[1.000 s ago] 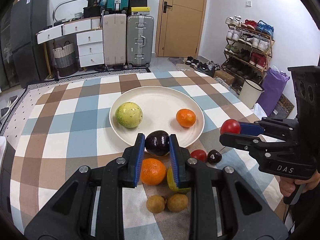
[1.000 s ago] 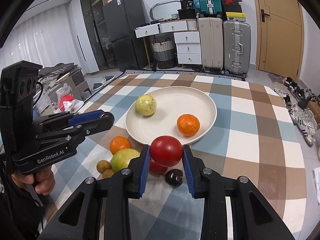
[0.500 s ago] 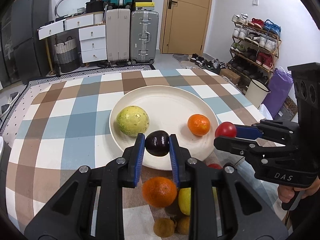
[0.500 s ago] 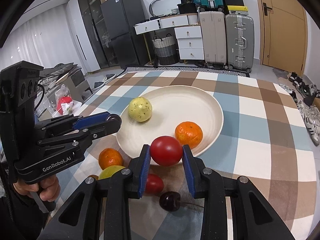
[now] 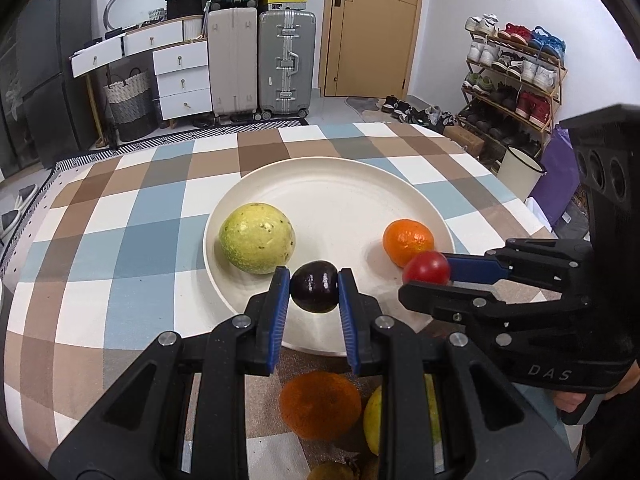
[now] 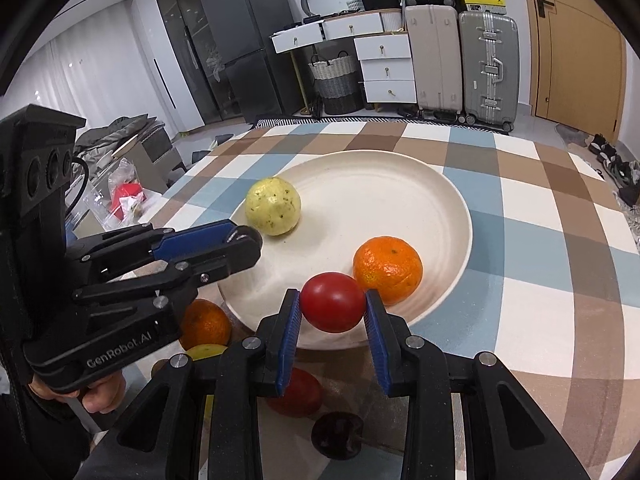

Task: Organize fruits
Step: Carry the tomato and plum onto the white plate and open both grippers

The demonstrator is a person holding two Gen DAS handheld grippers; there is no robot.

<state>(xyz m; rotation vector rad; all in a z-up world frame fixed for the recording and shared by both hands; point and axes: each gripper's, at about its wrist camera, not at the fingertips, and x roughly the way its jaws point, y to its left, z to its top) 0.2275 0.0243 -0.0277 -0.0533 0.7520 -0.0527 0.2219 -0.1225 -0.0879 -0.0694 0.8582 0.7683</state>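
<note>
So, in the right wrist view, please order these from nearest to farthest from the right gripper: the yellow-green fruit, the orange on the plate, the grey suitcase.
From the right gripper:
1. Orange, on the plate's near right part, just past the fingertips.
2. Yellow-green fruit, on the plate's left side.
3. Grey suitcase, against the far wall.

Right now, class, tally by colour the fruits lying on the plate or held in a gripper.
Yellow-green fruit: 1
Orange fruit: 1
Red fruit, in right gripper: 1
Dark fruit, in left gripper: 1
Total: 4
</note>
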